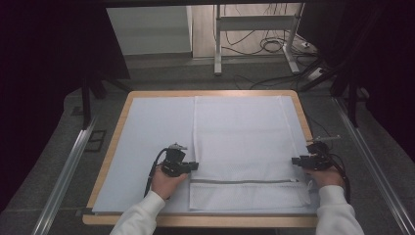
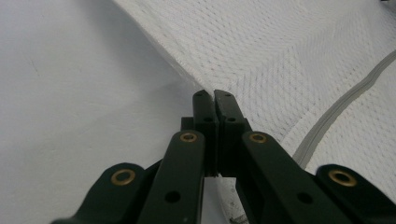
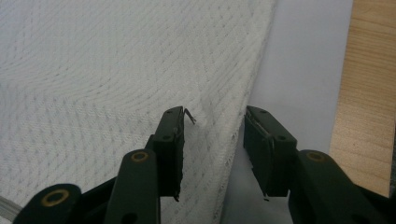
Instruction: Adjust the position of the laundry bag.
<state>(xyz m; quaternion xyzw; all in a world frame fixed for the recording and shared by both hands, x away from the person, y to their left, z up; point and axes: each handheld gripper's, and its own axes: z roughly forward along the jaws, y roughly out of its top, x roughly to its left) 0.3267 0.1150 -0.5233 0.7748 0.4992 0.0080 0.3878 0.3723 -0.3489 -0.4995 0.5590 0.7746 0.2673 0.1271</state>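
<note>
**Mesh bag flanked by two grippers at its side edges**

A wooden table (image 1: 115, 147) was seen from the high view, covered by a pale sheet (image 1: 147, 142), and on the sheet a white mesh bag (image 1: 244, 142) was spread flat. The bag's long axis ran away from the person, from the near table edge toward the far one. A grey zipper line (image 1: 242, 181) crossed it from side to side close to the near end, with a short strip of mesh lying below it.

The coming move was judged to turn on one relation: the bag lay between the two tools, each tool at one long side edge, both just beyond the zipper line. From the left gripper (image 1: 192, 166) the bag extended to the right; from the right gripper (image 1: 296, 160) it extended to the left. Neither hand was clearly nearer; each was at its own edge.

In the left gripper view, the jaws were pressed together at the bag's left edge. Fabric appeared to be pinched between them, though the mesh inside the closed tips could not be made out with certainty. In the right gripper view, the jaws were spread apart, with the bag's right edge running up between them: one jaw over the mesh, the other over the bare sheet, nothing clamped.
</note>
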